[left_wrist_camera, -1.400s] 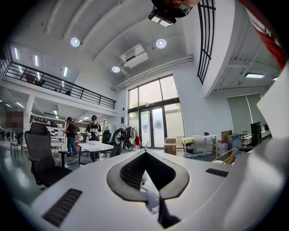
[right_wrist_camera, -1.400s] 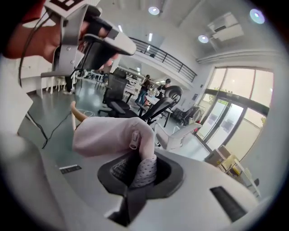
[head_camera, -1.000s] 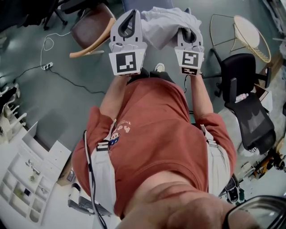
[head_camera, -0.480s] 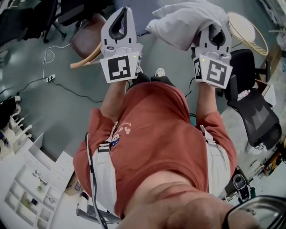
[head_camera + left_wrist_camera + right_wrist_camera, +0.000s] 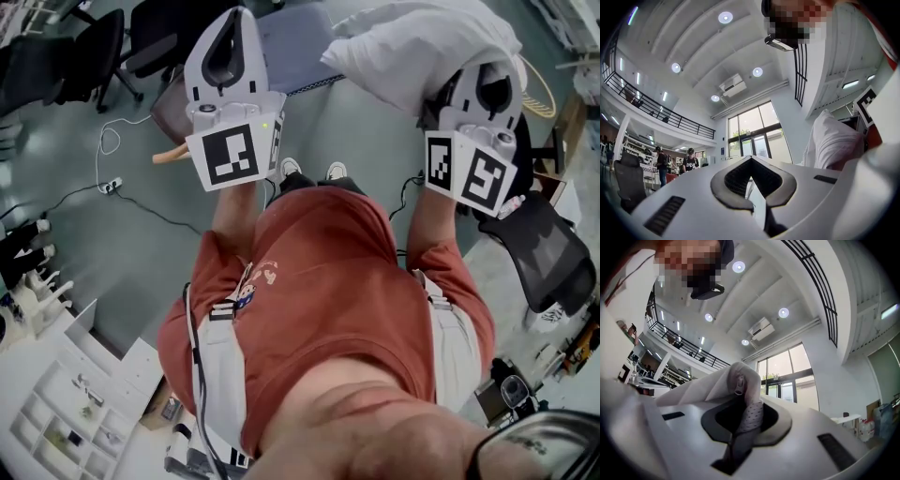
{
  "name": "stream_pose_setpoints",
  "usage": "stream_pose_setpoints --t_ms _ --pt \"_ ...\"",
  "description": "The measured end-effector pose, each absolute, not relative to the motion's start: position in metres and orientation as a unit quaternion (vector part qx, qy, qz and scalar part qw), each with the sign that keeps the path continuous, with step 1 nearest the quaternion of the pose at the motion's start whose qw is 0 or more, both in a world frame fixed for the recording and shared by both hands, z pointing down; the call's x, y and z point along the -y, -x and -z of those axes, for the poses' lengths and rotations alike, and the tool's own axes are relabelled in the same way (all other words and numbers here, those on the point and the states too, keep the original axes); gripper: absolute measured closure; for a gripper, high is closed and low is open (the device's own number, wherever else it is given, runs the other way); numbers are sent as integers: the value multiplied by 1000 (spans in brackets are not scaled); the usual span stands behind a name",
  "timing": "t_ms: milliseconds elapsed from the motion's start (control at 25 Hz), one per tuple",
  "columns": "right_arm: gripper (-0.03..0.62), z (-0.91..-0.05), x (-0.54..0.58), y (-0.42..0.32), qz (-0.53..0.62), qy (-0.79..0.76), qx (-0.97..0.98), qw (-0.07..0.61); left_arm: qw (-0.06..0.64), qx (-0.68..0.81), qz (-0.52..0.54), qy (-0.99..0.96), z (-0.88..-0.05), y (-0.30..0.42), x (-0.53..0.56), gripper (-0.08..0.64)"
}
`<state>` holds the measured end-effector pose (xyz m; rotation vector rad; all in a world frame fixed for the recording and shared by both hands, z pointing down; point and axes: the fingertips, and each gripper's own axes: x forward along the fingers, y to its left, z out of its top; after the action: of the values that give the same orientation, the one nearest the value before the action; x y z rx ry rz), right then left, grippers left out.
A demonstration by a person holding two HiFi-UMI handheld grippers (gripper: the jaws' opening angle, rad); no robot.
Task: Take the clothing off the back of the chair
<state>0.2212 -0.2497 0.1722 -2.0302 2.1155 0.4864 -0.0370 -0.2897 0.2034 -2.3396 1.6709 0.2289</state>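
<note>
The right hand-held gripper (image 5: 745, 401) is clamped on the white clothing (image 5: 412, 47), the left hand-held gripper (image 5: 751, 159) closed and empty.

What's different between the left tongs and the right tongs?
The left tongs are closed on nothing, while the right tongs pinch a white jacket. The left tongs' tips show bare, but the right tongs' tips are buried under the jacket's cloth, next to its zipper. Same: both tongs are white, both are closed, and both point upward.
</note>
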Motion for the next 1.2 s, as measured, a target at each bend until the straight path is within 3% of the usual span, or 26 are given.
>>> stream_pose_setpoints --t_ms 1200 --pt "545 -164 270 -212 -162 676 -715 76 133 -589 -89 792 -193 50 292 548"
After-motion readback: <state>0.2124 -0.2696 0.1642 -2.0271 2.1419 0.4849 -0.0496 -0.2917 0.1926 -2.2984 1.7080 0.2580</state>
